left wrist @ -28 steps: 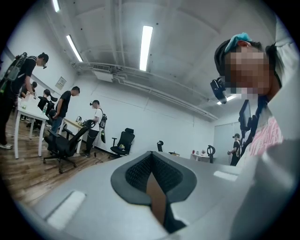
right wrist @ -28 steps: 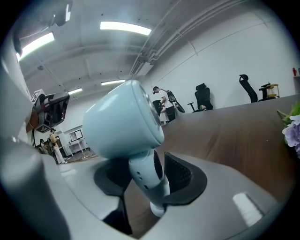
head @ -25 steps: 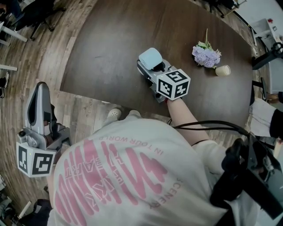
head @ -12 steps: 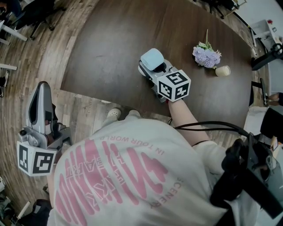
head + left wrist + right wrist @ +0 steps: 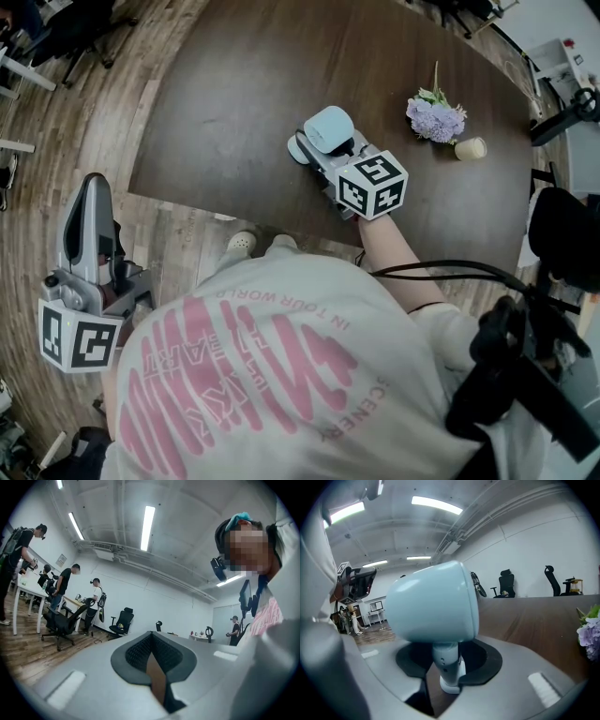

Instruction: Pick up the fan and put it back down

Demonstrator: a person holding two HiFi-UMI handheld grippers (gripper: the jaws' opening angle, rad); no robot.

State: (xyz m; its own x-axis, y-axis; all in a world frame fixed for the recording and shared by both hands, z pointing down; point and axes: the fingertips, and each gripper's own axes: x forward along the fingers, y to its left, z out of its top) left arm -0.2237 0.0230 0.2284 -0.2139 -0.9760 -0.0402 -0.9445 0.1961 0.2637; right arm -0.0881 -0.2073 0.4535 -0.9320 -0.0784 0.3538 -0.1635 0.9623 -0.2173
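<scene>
**Right gripper closing around the small pale-blue desk fan**
We see the fan's stem between its closing jaws, its head just above them and its base on the dark table. A gap beside the stem suggests the pads aren't pressing yet. The left gripper hangs off-table, jaws together, empty.

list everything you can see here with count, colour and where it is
fan: one, pale blue, on the table, stem between the right gripper's jaws
flowers: one bunch, purple, on the table, far right
cup: one, cream, next to the flowers
table: one, dark brown, in front of the person
office chairs: several, black, across the room
left gripper: one, grey, off the table over the wood floor, jaws together, empty
right gripper: one, grey, at the fan, jaws closing round its stem
</scene>
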